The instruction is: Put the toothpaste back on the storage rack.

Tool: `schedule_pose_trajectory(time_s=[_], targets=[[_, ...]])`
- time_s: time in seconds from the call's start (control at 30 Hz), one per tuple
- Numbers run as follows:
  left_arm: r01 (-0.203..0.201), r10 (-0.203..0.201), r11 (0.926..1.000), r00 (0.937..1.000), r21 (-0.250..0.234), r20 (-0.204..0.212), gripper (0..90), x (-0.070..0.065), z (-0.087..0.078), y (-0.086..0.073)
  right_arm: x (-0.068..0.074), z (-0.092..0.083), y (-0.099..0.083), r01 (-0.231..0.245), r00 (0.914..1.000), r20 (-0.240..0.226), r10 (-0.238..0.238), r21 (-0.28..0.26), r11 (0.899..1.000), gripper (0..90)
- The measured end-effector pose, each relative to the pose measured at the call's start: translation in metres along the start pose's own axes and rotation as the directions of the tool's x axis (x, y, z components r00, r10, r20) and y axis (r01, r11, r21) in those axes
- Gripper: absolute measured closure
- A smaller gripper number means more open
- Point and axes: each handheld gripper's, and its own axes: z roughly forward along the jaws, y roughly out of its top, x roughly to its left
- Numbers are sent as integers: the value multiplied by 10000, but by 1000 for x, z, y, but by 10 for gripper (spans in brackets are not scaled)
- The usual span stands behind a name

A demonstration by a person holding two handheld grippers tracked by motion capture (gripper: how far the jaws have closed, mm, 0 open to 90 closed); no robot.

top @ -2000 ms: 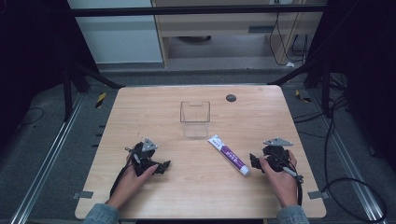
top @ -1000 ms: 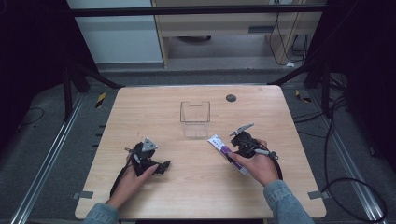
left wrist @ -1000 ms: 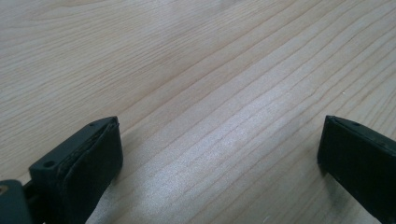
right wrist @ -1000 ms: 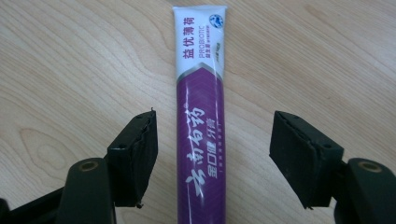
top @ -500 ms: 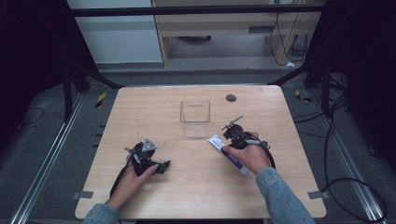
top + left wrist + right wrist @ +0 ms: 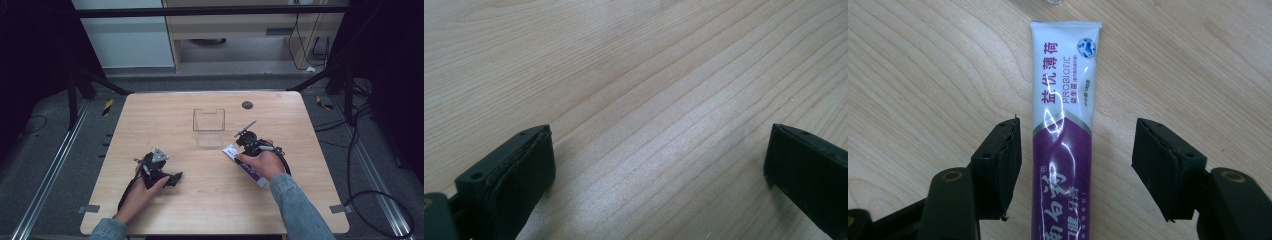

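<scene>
- The toothpaste tube (image 6: 1063, 125), white at its flat crimped end and purple toward the cap, lies flat on the bench (image 6: 165, 110) right of centre in the high view, slanting from upper left to lower right.
- The right gripper (image 6: 1075, 165) straddles the tube across its width: one jaw sits almost against the tube's left edge in the right gripper view, the other stands apart from the right edge. The jaws are open, pressing on nothing; the tube is not gripped yet. Straddling the narrow width, not the length, looks meant to let the pads close on the tube's sides.
- In the high view the right hand (image 6: 260, 162) covers the tube's middle.
- A clear plastic box (image 6: 209, 127) stands upright just above and left of the tube's white end, open top up, a likely place for the tube.
- The left gripper (image 6: 659, 165) rests low over bare wood at lower left of the high view, jaws wide apart and empty, seemingly parked out of the way.
</scene>
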Motion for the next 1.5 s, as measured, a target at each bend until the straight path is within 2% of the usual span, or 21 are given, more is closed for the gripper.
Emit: schedule_pose_trajectory(time_s=[0.1, 0.2, 0.23, 0.67, 1.17, 1.5], targets=[[-1, 1, 10000, 10000, -4, 2, 0, 0, 0, 0, 2, 5, 1, -105, 9999, -78, 107, 165, 9998, 368], [2, -2, 10000, 10000, -6, 1, 0, 0, 0, 0, 3, 9, 1, -9, 9999, -101, 11, 254, 9997, 379], [1, -1, 10000, 10000, -2, 0, 0, 0, 0, 0, 4, 13, 2, -67, 9999, -72, 70, 426, 9991, 395], [-3, 3, 10000, 10000, 1, 3, 0, 0, 0, 0, 2, 23, 4, -297, 9992, -263, 317, 740, 9968, 463], [2, -2, 10000, 10000, 1, 10, 0, 0, 0, 0, 2, 27, 6, -238, 9989, -372, 268, 794, 9966, 528], [11, -11, 10000, 10000, 2, 11, 0, 0, 0, 0, 5, 27, 5, -61, 9998, -171, 74, 757, 9971, 570]])
